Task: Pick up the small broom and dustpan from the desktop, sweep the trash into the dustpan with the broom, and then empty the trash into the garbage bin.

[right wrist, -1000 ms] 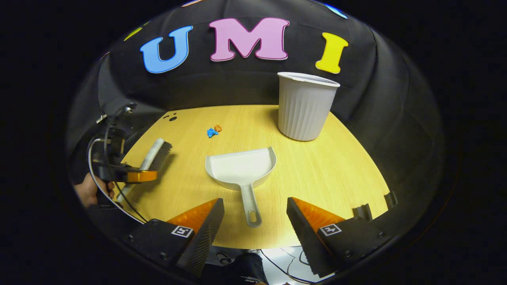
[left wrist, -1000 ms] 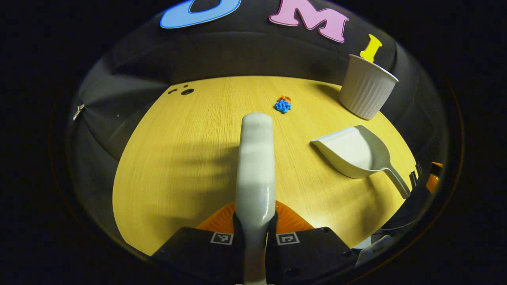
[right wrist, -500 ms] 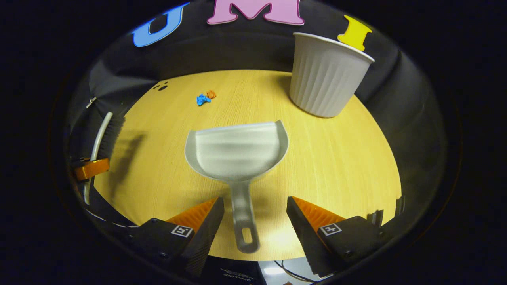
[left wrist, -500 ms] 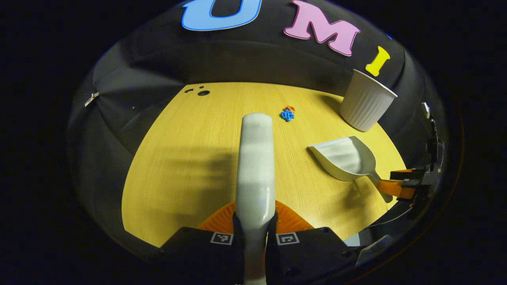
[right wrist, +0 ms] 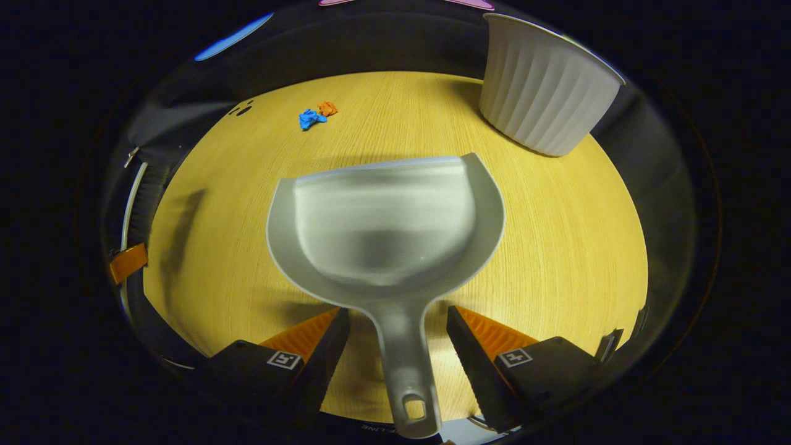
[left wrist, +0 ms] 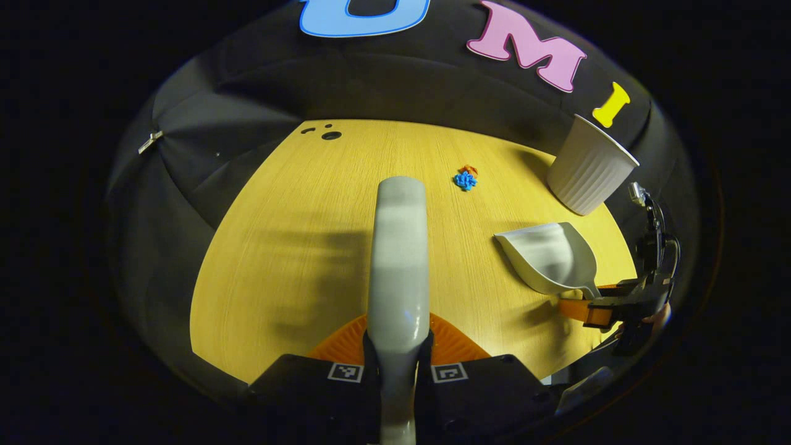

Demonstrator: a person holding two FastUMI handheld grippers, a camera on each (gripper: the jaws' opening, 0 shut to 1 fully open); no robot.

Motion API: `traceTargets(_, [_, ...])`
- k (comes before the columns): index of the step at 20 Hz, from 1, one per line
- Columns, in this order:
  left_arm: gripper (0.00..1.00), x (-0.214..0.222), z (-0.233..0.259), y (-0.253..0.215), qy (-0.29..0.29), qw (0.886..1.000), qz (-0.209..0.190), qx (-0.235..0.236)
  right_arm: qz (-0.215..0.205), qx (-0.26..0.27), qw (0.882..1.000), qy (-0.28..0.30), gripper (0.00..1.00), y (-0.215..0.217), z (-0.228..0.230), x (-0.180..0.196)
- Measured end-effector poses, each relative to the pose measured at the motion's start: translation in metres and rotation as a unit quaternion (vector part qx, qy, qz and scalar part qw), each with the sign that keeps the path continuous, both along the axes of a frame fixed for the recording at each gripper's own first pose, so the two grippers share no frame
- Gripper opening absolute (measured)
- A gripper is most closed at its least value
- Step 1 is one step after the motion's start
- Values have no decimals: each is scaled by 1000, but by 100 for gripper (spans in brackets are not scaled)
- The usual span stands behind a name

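Currently the left gripper (left wrist: pixel 398 355) is clamped on the small broom (left wrist: pixel 398 259), lifted above the wooden desktop (left wrist: pixel 296 247). The right gripper (right wrist: pixel 398 337) hangs with fingers apart, straddling the dustpan (right wrist: pixel 383 225) handle without touching it. Picking up is the step in hand: next the fingers should close on that handle, with the blue and orange trash (right wrist: pixel 316 115) far left and the garbage bin (right wrist: pixel 544 99) far right.

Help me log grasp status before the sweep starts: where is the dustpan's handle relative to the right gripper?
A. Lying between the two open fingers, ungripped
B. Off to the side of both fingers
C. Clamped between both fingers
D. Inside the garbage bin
A: in the right gripper view the dustpan handle runs down the gap of the right gripper, whose fingers stand apart on either side, and the pan rests on the desk.
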State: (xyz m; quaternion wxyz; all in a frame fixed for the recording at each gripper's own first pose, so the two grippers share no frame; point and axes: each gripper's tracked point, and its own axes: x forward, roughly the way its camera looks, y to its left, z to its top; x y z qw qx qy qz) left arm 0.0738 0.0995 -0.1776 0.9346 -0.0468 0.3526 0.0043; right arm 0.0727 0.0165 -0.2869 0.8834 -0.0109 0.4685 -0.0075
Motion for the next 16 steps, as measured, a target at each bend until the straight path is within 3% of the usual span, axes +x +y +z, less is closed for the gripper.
traceTargets(2, [26,5,-2,-2,7,1000,5,-2,-1,4,1000,4,95,1,-3,3])
traceTargets(3, [26,8,-4,-2,10,1000,7,-3,1,4,1000,7,90,2,-5,5])
traceTargets(4, [24,10,-5,-3,14,1000,7,-4,3,0,1000,11,77,1,-7,6])
traceTargets(7, [26,17,-8,-4,23,1000,6,-2,14,-9,1000,12,66,-1,-6,11])
traceTargets(10, [27,23,-10,-5,29,1000,8,-3,29,-10,999,23,48,-4,-6,10])
traceTargets(14, [27,35,-15,-9,35,999,9,-8,43,2,999,30,34,-1,-6,11])
traceTargets(16, [26,40,-18,-11,39,999,6,-6,57,12,998,34,36,-1,-6,8])
